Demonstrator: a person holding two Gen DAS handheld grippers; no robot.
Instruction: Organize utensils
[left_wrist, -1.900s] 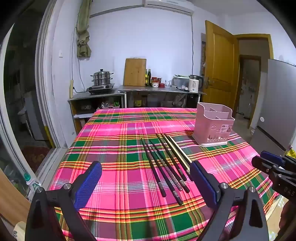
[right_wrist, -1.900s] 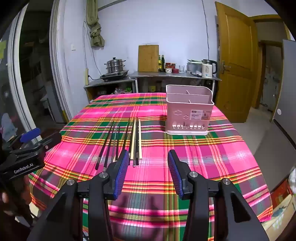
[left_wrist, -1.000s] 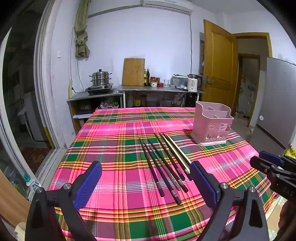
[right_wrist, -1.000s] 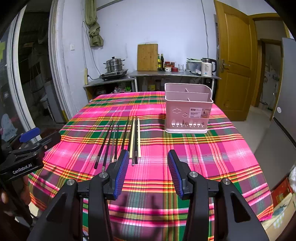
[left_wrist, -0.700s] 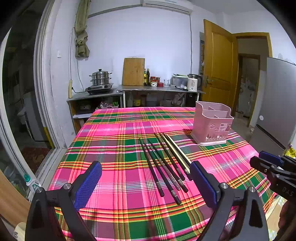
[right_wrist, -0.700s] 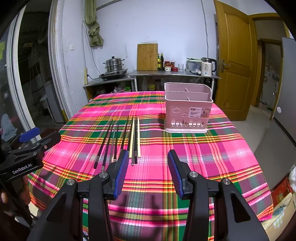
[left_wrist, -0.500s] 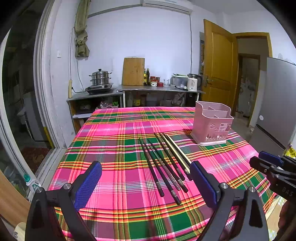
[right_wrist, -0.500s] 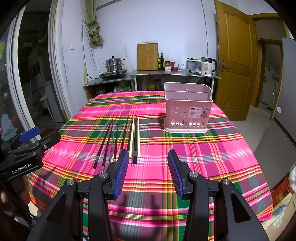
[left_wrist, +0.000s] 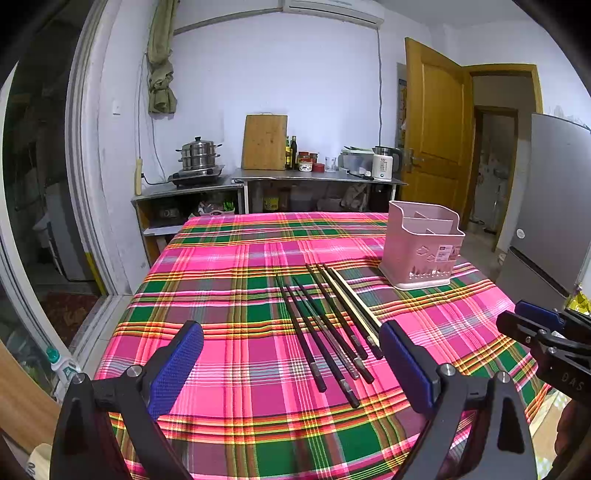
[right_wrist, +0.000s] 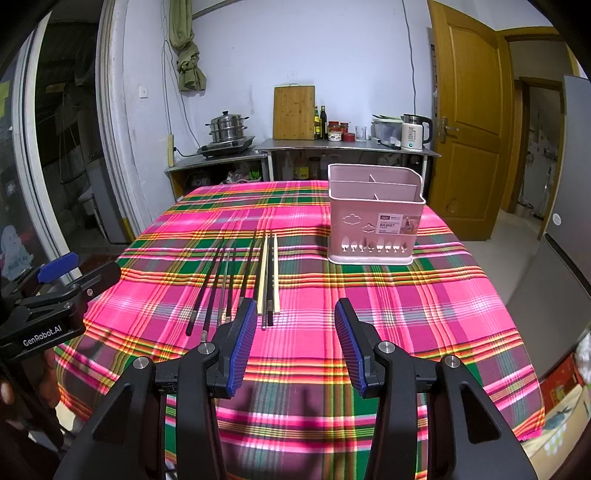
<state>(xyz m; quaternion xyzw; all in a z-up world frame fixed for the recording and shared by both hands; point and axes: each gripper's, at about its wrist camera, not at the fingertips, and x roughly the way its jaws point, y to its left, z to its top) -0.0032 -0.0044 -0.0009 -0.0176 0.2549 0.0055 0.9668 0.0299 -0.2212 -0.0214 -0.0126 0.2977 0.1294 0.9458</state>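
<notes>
Nearest the cameras, both tools are held above the near edge of the table (right_wrist: 461, 295), which is covered in a pink and green plaid cloth. The left gripper (left_wrist: 291, 363) is seen with its blue-padded jaws spread wide and nothing between them; the right gripper (right_wrist: 295, 341) is likewise held with its jaws apart and empty, though less widely.

Just beyond the fingertips, a loose row of chopsticks (right_wrist: 255, 275) is laid flat on the cloth, roughly parallel and pointing away from the near edge. Most are dark; at least one pale one lies among those on the right of the row.

Farther back and to the right, well apart from the row, a pink utensil basket (right_wrist: 375, 214) stands upright. Its divided compartments appear empty, as far as can be seen.

At the back, a counter (right_wrist: 347, 147) with a steamer pot, a cutting board and a kettle is seen against the wall.

No chopstick is judged to have been sorted yet, so the step in hand is taken to be the first pick. The next move calls for one gripper to be lowered over the near end of a chopstick, closed on its thin shaft, and then carried to the basket.
</notes>
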